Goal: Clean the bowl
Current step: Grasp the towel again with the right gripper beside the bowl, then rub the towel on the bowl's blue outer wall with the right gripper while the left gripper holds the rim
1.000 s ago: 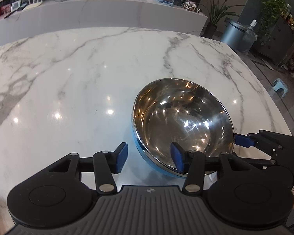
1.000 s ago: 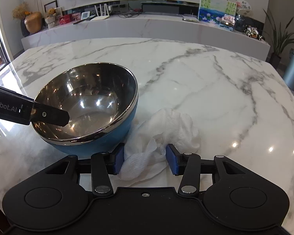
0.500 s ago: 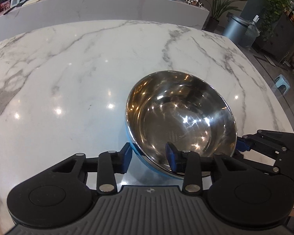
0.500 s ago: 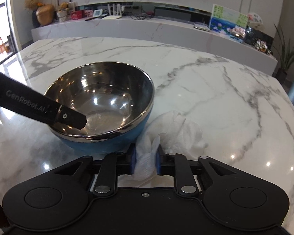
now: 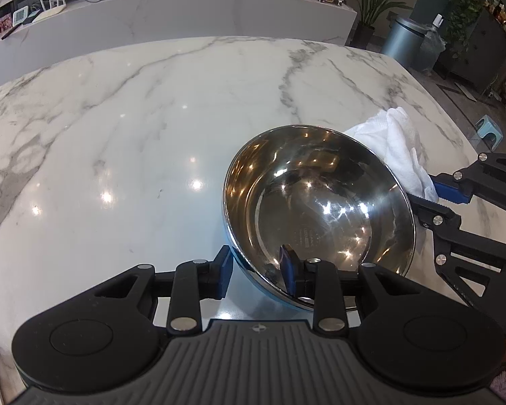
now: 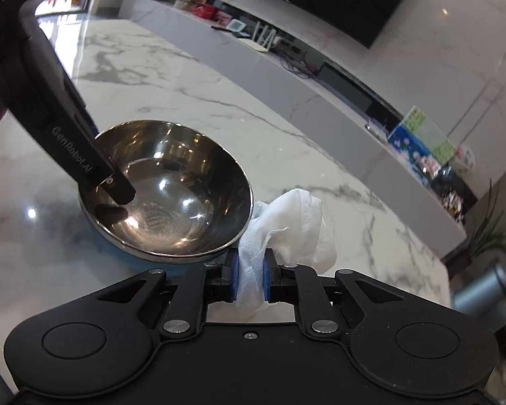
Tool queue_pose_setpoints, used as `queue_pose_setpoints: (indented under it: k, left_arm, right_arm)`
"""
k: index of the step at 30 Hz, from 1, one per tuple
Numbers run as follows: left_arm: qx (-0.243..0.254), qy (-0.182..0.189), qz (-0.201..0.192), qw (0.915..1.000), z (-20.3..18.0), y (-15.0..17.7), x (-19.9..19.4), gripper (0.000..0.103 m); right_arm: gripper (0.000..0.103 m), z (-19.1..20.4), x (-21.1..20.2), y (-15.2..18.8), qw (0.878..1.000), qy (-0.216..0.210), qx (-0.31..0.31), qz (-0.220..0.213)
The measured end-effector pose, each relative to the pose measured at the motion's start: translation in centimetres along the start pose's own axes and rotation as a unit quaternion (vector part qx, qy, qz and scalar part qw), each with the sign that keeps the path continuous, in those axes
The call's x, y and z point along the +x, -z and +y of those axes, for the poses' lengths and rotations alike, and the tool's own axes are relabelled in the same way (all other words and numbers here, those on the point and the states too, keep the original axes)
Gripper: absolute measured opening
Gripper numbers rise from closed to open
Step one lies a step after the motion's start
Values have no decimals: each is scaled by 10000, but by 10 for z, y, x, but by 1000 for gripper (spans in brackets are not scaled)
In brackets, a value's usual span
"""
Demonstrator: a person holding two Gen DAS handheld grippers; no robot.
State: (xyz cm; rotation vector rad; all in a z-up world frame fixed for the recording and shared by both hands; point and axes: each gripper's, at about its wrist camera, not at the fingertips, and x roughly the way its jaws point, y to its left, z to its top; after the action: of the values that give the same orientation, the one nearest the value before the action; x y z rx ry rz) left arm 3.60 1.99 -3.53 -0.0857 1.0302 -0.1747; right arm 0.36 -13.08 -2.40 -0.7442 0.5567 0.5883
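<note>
Left gripper (image 5: 254, 275) is clamped on the near rim of the bowl (image 5: 320, 209), one blue pad outside the wall, the other inside; jaws narrowed but not fully together, having just closed further onto the rim. Bowl is steel inside, blue outside, seated on the marble table (image 5: 135, 135), tipped slightly. In the right wrist view the left gripper's black finger (image 6: 84, 155) is seen reaching down over the bowl's far rim into the interior.

Right gripper (image 6: 249, 278) is pinched tight on a white paper towel (image 6: 293, 222), pads pressed into the wad; its jaws have just closed on it. Towel is bunched above the pads, held just beside the bowl's outer wall, touching or nearly so. Right gripper is seen at right edge of left view, towel behind the bowl.

Counter (image 5: 185, 10) stands beyond the table; trash bin (image 5: 403, 42) at far right.
</note>
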Motion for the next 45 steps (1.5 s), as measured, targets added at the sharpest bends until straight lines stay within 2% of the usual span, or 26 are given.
queue_pose_setpoints:
  k: [10, 20, 25, 35, 41, 45]
  left_arm:
    - [32, -29, -3, 10000, 0, 1, 0, 28]
    - [86, -83, -3, 9999, -1, 2, 1, 28]
    - [97, -89, 2, 9999, -1, 2, 1, 28]
    - [167, -61, -19, 9998, 0, 1, 3, 28]
    - [247, -107, -53, 9996, -1, 1, 4, 25]
    - [320, -167, -114, 9993, -1, -1, 6, 25]
  right_arm:
    - [12, 4, 3, 6, 9999, 68, -97, -1]
    - [12, 17, 8, 15, 9996, -88, -233, 108]
    - [12, 17, 11, 16, 9995, -234, -100, 175]
    - [12, 13, 23, 13, 9994, -238, -163, 180]
    - [11, 3, 17, 9, 10000, 59, -52, -53]
    - [11, -2, 12, 7, 9998, 68, -39, -201]
